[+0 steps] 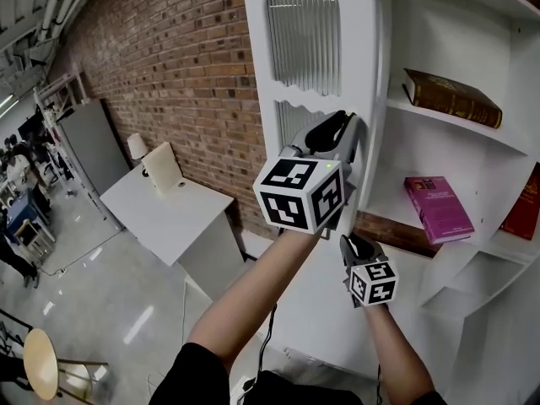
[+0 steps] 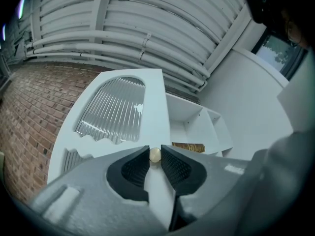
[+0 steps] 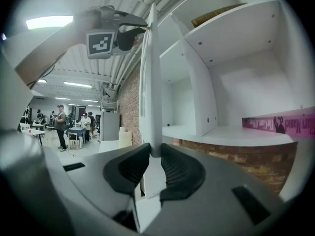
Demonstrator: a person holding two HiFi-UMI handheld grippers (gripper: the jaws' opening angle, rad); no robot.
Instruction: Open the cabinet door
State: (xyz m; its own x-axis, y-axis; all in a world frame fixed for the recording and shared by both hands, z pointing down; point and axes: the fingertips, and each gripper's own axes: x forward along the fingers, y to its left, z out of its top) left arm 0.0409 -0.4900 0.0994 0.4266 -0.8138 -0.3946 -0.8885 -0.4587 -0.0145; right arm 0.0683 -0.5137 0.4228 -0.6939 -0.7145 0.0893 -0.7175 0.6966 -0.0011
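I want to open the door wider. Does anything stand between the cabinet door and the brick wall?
Nothing visible does at the height of the cabinet door; the brick wall is bare there. A white table stands lower left; whether the door clears it is unclear.

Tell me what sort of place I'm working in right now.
Probably a big workshop or lab hall, not a home: a bare red brick wall, white exposed ceiling pipes, and people around tables on an open floor beyond the white bookshelf cabinet.
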